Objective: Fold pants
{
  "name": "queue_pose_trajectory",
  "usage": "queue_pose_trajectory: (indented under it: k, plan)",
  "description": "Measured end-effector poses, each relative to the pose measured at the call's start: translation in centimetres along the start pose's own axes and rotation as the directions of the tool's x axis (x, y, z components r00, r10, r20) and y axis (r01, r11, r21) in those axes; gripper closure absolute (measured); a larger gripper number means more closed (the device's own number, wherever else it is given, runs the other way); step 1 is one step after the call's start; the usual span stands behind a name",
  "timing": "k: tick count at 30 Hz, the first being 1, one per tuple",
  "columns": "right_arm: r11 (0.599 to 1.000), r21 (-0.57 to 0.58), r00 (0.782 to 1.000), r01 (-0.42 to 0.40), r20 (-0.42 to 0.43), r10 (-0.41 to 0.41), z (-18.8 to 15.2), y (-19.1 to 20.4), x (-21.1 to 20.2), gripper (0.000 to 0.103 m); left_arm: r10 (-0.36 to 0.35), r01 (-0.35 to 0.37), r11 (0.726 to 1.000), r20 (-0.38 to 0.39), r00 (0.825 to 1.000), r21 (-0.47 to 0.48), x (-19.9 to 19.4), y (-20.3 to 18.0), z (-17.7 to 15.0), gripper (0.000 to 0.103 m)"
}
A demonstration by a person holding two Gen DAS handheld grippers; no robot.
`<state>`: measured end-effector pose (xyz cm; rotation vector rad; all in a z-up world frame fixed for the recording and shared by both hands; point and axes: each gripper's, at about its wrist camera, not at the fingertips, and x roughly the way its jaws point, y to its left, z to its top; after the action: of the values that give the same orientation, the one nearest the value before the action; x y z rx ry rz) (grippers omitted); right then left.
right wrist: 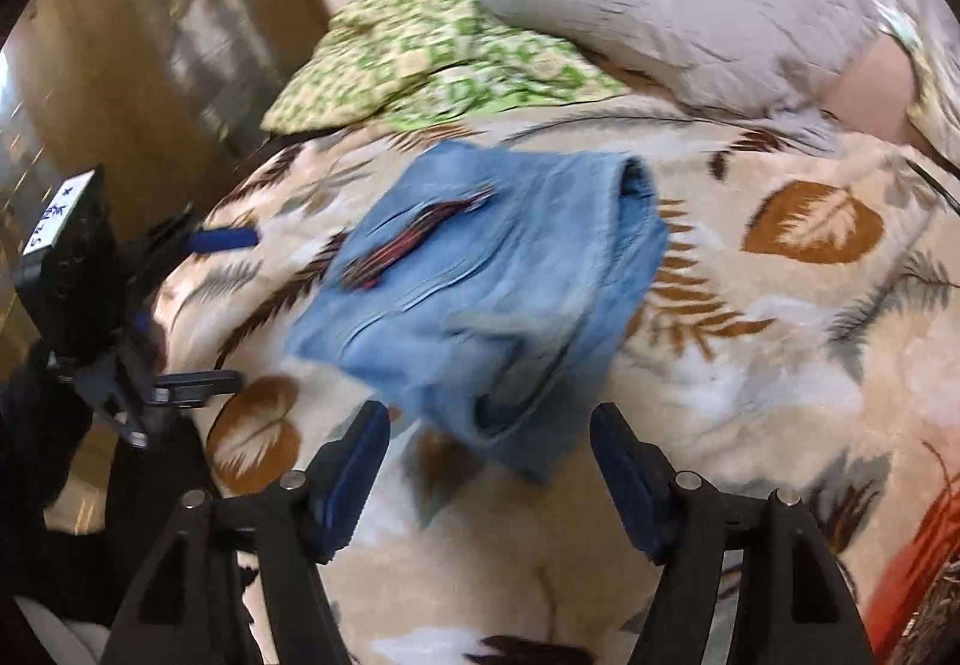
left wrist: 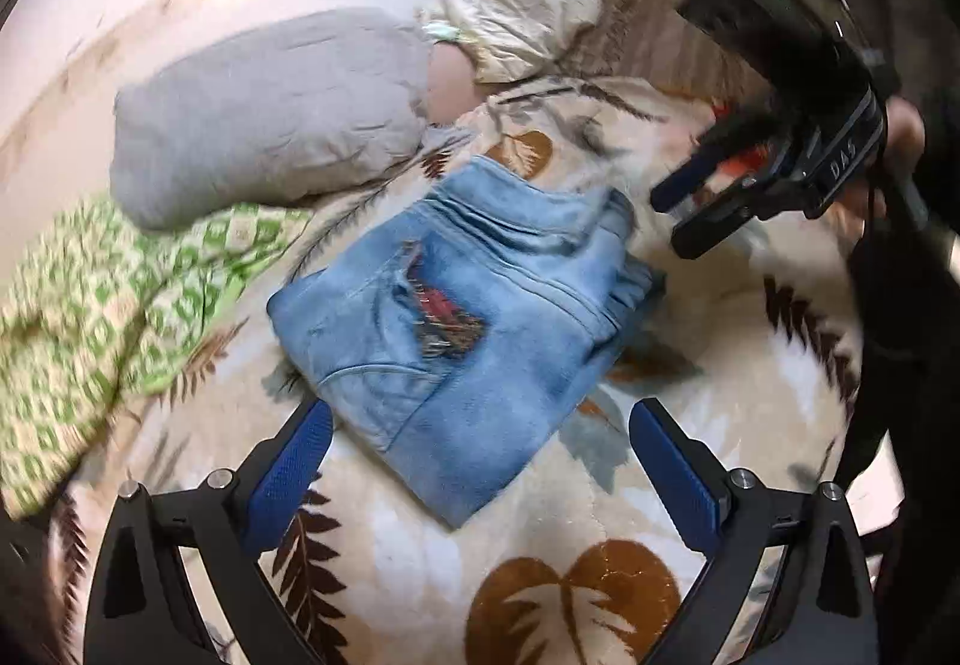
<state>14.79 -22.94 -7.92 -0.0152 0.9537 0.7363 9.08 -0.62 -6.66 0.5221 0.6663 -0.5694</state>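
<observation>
Both grippers empty — left gripper (left wrist: 480, 461) wide open, right gripper (right wrist: 489, 476) partly open. Jeans (left wrist: 462, 305) lie folded on the bed (left wrist: 600, 575), apparently finished. Soft, weighty denim; grip the thick folded edge — loose layers would slide.

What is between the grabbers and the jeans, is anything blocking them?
Nothing visible. The folded jeans lie on the leaf-print blanket, just ahead of the open left gripper and open right gripper. The grey pillow sits behind them.

Soft even indoor light, faint shadows, strong motion blur in both views, fisheye bending, dark vignetted corners
</observation>
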Motion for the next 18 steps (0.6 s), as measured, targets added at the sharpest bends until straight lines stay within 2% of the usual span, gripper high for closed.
queue_pose_trajectory:
  k: [1,5,7,12,14,18]
  plan:
    - [1.000,-0.016,1.000,-0.001,-0.008,0.000,0.0,0.5,0.6,0.033,0.011,-0.011,1.000,-0.005,1.000,0.019,0.5,-0.8,0.3,0.004]
    - [0.995,-0.083,0.996,0.048,-0.066,-0.053,-0.8,1.8,3.1,0.059,0.076,-0.074,0.989,-0.014,0.997,0.128,1.3,-3.3,0.1,0.009]
    - [0.993,-0.097,0.994,0.074,-0.074,-0.082,-1.0,1.9,4.0,0.059,0.100,-0.096,0.983,-0.015,0.995,0.155,1.6,-3.8,-0.1,0.010]
    - [0.990,-0.104,0.995,0.090,-0.040,-0.094,-0.7,1.9,3.9,0.059,0.122,-0.118,0.985,-0.029,0.992,0.128,2.7,-2.4,-0.6,0.030]
    - [0.987,-0.124,0.993,0.100,-0.047,-0.106,-0.4,1.9,4.2,0.059,0.140,-0.130,0.981,-0.062,0.988,0.141,4.1,-1.8,-0.7,0.060]
    - [0.985,-0.143,0.993,0.095,-0.056,-0.104,0.2,2.2,5.5,0.059,0.113,-0.102,0.988,-0.085,0.990,0.119,5.7,-1.3,-1.0,0.061]
